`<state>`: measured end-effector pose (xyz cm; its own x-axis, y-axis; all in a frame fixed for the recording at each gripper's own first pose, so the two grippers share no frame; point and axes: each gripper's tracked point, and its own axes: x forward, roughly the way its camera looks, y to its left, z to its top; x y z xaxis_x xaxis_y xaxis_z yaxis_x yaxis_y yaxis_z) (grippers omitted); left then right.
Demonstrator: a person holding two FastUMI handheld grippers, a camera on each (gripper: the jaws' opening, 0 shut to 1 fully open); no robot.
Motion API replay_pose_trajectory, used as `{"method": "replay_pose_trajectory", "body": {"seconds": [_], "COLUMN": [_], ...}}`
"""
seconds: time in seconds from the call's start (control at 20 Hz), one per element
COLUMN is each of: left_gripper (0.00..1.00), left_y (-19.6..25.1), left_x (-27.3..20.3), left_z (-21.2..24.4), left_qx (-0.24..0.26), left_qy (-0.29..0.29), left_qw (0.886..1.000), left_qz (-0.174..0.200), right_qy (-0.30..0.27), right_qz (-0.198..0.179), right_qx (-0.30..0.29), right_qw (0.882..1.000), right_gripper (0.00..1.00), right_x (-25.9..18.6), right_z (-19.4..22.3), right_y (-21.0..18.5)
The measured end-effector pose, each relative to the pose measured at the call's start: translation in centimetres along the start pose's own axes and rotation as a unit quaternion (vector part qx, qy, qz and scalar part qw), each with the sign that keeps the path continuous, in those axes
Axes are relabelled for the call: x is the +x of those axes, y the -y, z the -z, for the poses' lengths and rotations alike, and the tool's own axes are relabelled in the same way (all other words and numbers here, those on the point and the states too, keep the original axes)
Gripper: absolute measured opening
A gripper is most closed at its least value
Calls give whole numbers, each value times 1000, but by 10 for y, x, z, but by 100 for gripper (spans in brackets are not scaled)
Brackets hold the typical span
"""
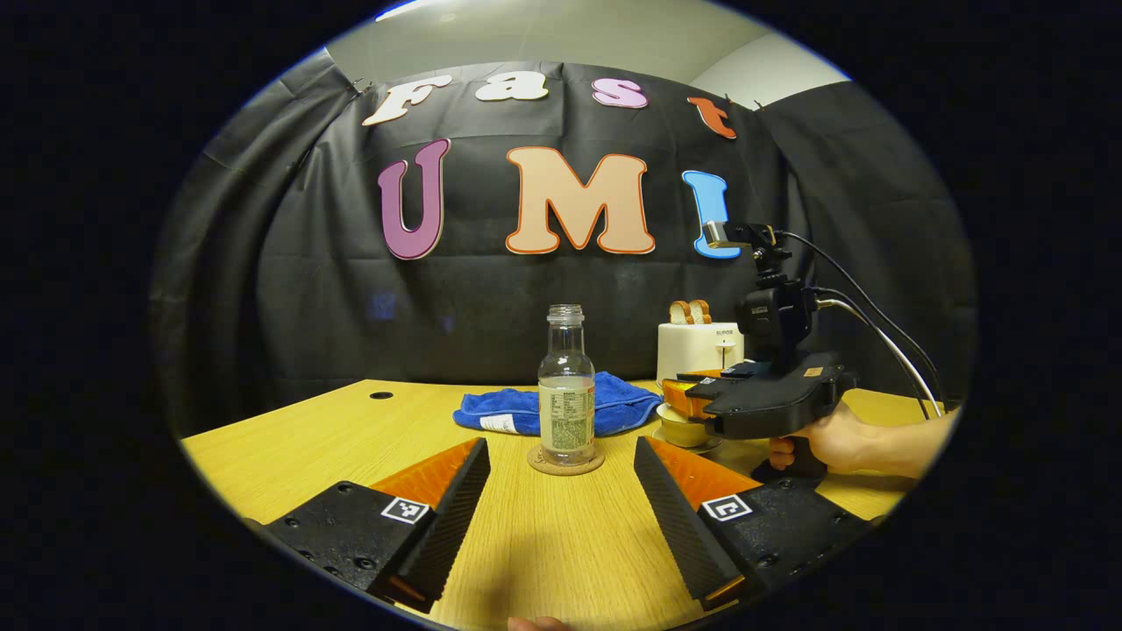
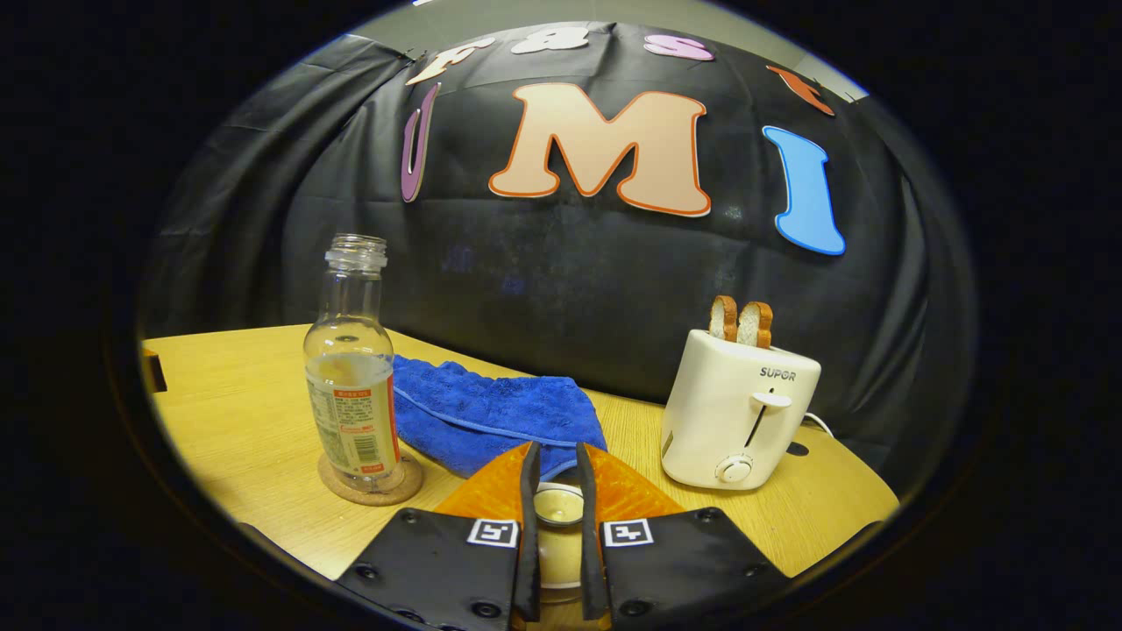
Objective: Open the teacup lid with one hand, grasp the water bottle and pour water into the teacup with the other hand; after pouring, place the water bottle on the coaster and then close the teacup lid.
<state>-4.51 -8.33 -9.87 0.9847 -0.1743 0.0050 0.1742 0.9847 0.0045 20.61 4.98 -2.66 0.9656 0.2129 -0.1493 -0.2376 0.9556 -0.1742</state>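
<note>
A clear water bottle [image 1: 567, 403] [image 2: 351, 394], uncapped and partly filled, stands upright on a round cork coaster [image 1: 565, 462] [image 2: 370, 482]. My left gripper [image 1: 561, 443] is open just in front of it, its fingers apart on either side and not touching. In the right gripper view my right gripper [image 2: 557, 451] is shut on the knob of the cream teacup lid [image 2: 558, 506]. From the left gripper view, the right gripper [image 1: 682, 396] sits over the cream teacup [image 1: 684, 429], held by a hand [image 1: 841, 443]. Whether the lid rests on the cup is hidden.
A blue towel [image 1: 526, 410] [image 2: 491, 412] lies crumpled behind the bottle. A white toaster [image 1: 699, 349] [image 2: 736, 412] holding two bread slices stands at the back right. The wooden table [image 1: 307, 438] has a small hole [image 1: 381, 395] at the far left. Cables [image 1: 885, 337] trail off the right gripper.
</note>
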Motion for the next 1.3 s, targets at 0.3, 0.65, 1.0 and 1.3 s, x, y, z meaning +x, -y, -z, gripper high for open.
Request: {"method": "replay_pose_trajectory", "body": {"seconds": [0.3, 0.65, 1.0, 1.3], "left_gripper": [96, 96, 96, 96], "left_y": [0, 0, -2, -6], "left_x": [-1, 0, 0, -2], "left_z": [0, 0, 0, 0], "left_qx": [0, -1, -1, 0], "left_qy": [0, -1, -2, -2], "left_qw": [1000, 1000, 1000, 1000], "left_qz": [0, -2, -8, -19], "right_qy": [-4, 18, 61, 62], "right_qz": [-4, 23, 47, 66], "right_qx": [13, 76, 91, 91], "right_qw": [1000, 997, 993, 992], "right_gripper": [33, 100, 97, 98], "right_x": [1, -5, -27, -77], "right_z": [2, -2, -12, -7], "right_y": [2, 24, 31, 27]}}
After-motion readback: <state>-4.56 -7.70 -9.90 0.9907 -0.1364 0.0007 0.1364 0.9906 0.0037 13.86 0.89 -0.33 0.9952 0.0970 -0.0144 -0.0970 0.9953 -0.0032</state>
